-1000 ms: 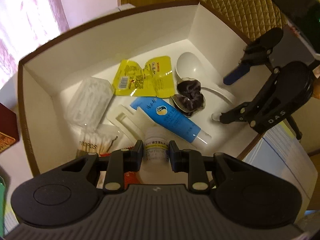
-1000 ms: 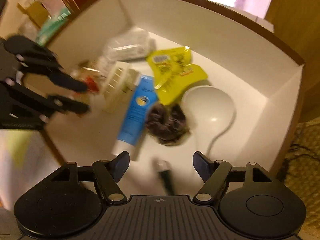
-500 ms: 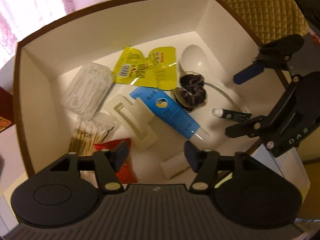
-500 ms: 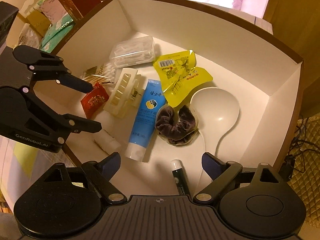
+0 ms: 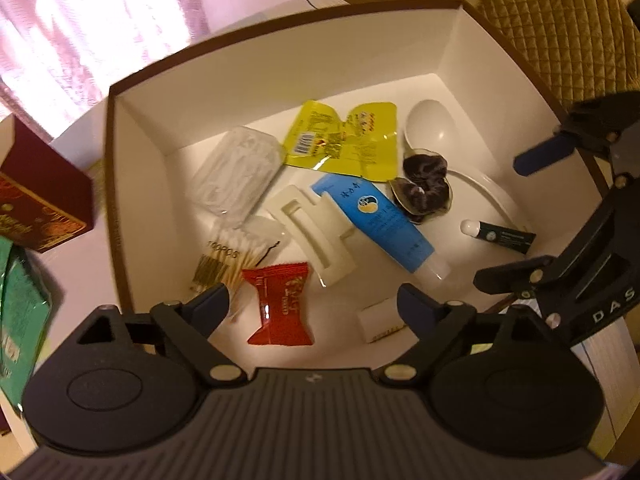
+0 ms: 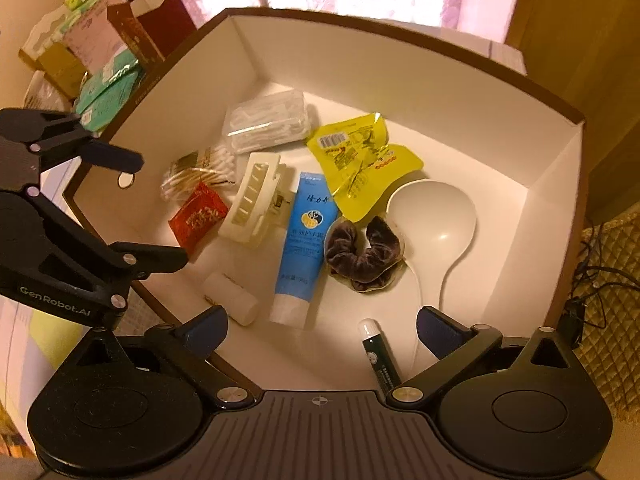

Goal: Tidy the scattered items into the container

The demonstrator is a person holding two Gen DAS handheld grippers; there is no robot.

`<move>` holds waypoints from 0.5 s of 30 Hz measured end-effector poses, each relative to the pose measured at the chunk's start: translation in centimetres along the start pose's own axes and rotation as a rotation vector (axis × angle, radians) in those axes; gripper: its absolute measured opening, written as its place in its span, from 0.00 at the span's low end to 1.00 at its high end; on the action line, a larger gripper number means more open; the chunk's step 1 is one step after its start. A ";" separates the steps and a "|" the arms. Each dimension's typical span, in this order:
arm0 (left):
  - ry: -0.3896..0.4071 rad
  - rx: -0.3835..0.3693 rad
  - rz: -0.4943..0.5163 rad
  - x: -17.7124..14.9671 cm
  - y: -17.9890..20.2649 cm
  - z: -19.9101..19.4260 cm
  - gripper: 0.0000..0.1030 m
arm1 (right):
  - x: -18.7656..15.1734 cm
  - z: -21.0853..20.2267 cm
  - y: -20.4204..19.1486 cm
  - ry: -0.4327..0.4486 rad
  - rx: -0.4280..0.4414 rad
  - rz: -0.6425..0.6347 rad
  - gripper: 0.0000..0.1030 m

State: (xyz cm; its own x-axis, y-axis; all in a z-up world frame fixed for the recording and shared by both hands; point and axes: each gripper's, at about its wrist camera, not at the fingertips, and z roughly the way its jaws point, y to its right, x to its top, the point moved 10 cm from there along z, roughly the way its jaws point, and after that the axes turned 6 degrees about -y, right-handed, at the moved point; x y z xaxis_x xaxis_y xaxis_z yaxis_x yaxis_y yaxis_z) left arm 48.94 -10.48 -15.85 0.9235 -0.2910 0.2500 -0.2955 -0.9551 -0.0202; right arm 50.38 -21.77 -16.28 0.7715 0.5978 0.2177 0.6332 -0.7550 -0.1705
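Note:
A brown-rimmed white box (image 5: pixel 280 80) (image 6: pixel 400 92) holds several items: a blue tube (image 5: pixel 376 224) (image 6: pixel 306 240), a yellow pouch (image 5: pixel 344 140), a white spoon (image 6: pixel 436 216), a dark scrunchie (image 5: pixel 424 188), a white hair claw (image 5: pixel 312 240), a red sachet (image 5: pixel 280 304), cotton swabs (image 5: pixel 224 264), a clear case (image 5: pixel 236 168), a dark lip balm (image 5: pixel 500 236) (image 6: pixel 380 356) and a small white bottle (image 5: pixel 380 320) (image 6: pixel 230 296). My left gripper (image 5: pixel 312 308) is open and empty above the box's near edge. My right gripper (image 6: pixel 320 328) is open and empty above the lip balm.
A dark red carton (image 5: pixel 36 200) and green packets (image 5: pixel 20 320) lie left of the box. More cartons (image 6: pixel 100 52) stand at the back left in the right wrist view. A quilted gold chair (image 5: pixel 560 28) is behind the box.
My left gripper opened and let the small white bottle fall into the box, then drew back and up. The lip balm landed under my right gripper, which also pulled back.

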 end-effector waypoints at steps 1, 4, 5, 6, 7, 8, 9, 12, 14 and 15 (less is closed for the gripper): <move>0.005 0.005 -0.004 -0.1 0.0 -0.3 0.87 | 0.0 -0.3 -0.1 0.012 -0.009 0.006 1.00; 0.025 0.029 -0.010 -0.3 0.0 -1.2 0.87 | -0.1 -1.1 -0.3 0.056 -0.046 0.027 1.00; 0.033 0.032 -0.010 -0.4 0.1 -1.5 0.87 | -0.2 -1.4 -0.4 0.069 -0.062 0.035 1.00; 0.040 0.037 -0.009 -0.5 0.2 -1.8 0.87 | -0.3 -1.6 -0.5 0.080 -0.071 0.040 1.00; 0.047 0.047 -0.008 -0.7 0.3 -2.1 0.87 | -0.5 -1.8 -0.7 0.092 -0.078 0.045 1.00; 0.057 0.060 -0.006 -0.8 0.3 -2.4 0.87 | -0.7 -2.1 -0.8 0.106 -0.090 0.051 1.00; 0.064 0.070 -0.006 -1.0 0.4 -2.7 0.87 | -0.8 -2.3 -0.9 0.123 -0.107 0.058 1.00; 0.077 0.081 -0.017 -1.5 0.3 -3.4 0.87 | -1.2 -3.1 -1.1 0.160 -0.128 0.088 1.00; 0.087 0.081 -0.030 -1.8 0.2 -4.0 0.88 | -1.5 -3.7 -1.3 0.177 -0.130 0.116 1.00; 0.092 0.078 -0.035 -2.0 0.2 -4.3 0.88 | -1.7 -4.1 -1.5 0.188 -0.123 0.125 1.00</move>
State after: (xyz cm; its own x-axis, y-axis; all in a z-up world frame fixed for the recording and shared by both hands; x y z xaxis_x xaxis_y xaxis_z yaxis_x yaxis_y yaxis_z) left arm 46.00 -9.90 -12.19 0.9056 -0.2542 0.3396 -0.2400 -0.9671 -0.0839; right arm 47.88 -22.76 -12.49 0.8110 0.4455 0.3792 0.5119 -0.8542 -0.0914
